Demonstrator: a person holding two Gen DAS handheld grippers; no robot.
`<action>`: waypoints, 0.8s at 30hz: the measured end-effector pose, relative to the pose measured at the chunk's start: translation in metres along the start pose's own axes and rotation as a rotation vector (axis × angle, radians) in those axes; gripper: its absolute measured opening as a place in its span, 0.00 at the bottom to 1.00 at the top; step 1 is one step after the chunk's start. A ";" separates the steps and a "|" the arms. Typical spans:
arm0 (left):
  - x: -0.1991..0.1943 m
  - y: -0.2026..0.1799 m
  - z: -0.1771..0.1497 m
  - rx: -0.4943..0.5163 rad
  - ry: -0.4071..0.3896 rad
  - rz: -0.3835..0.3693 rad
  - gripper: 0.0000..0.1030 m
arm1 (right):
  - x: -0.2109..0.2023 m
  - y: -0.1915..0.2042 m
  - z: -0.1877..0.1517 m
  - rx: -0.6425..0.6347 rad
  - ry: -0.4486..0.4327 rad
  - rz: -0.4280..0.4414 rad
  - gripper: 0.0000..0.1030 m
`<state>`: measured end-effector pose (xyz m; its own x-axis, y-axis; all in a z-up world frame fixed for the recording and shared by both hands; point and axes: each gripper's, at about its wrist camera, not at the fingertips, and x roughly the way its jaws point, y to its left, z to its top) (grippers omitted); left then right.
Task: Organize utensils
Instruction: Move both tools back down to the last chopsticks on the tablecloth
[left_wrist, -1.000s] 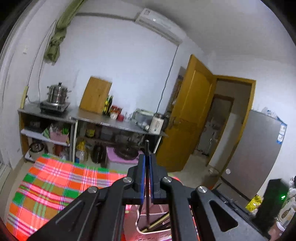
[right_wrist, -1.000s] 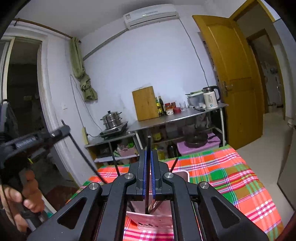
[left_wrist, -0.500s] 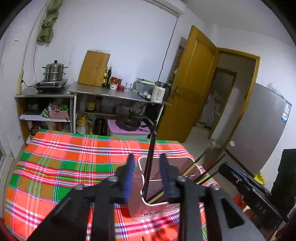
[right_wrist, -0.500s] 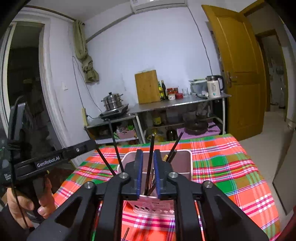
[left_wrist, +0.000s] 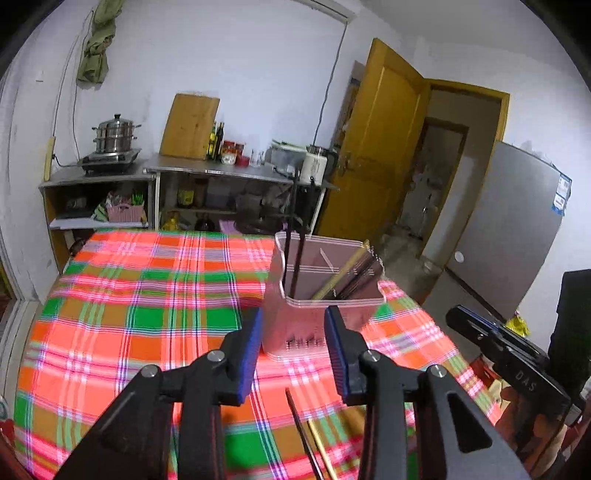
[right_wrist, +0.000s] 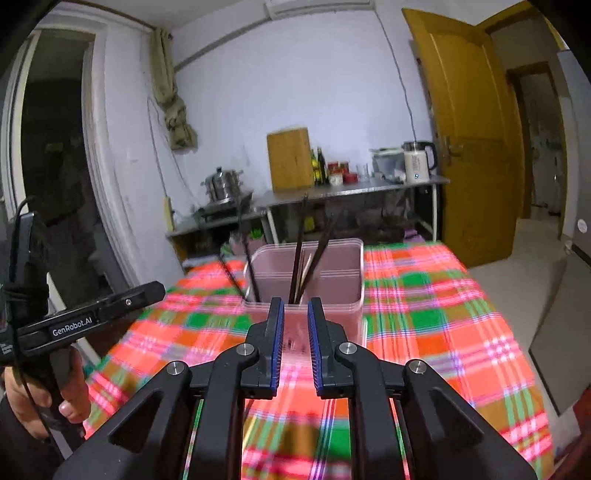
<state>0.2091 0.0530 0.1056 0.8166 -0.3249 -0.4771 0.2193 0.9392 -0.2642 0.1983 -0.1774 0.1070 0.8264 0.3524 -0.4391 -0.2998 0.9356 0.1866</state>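
Note:
A pink plastic utensil holder (left_wrist: 317, 321) stands on the plaid tablecloth (left_wrist: 147, 295). Dark chopsticks (left_wrist: 300, 236) and a bamboo one (left_wrist: 340, 273) lean inside it. My left gripper (left_wrist: 293, 332) is open just in front of the holder, nothing between its blue pads. Two loose chopsticks (left_wrist: 306, 435) lie on the cloth below it. In the right wrist view the same holder (right_wrist: 332, 280) with its chopsticks (right_wrist: 298, 254) sits just beyond my right gripper (right_wrist: 295, 314), which is open by a narrow gap and empty. A hand holds the left gripper (right_wrist: 147, 291) at the left.
The tablecloth (right_wrist: 443, 314) drops off at the edges on every side. A steel shelf unit (left_wrist: 236, 171) with a pot, cutting board, bottles and kettle stands against the back wall. A yellow door (left_wrist: 380, 147) and grey fridge (left_wrist: 517, 221) are to the right.
Both grippers were shut on a dark chopstick over the holder; both have opened, the chopsticks now stand in the holder, and both grippers have sunk and drawn back.

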 end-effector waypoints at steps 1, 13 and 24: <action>-0.002 -0.001 -0.006 0.000 0.007 0.002 0.35 | -0.001 0.002 -0.008 -0.005 0.017 -0.007 0.13; -0.001 -0.002 -0.076 -0.010 0.136 0.009 0.35 | -0.003 0.010 -0.063 -0.003 0.132 0.036 0.20; 0.034 -0.014 -0.107 -0.007 0.262 0.008 0.35 | 0.000 0.004 -0.082 0.019 0.180 0.048 0.21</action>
<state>0.1765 0.0166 0.0036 0.6516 -0.3364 -0.6798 0.2089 0.9412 -0.2655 0.1580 -0.1716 0.0351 0.7121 0.3965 -0.5794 -0.3262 0.9176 0.2270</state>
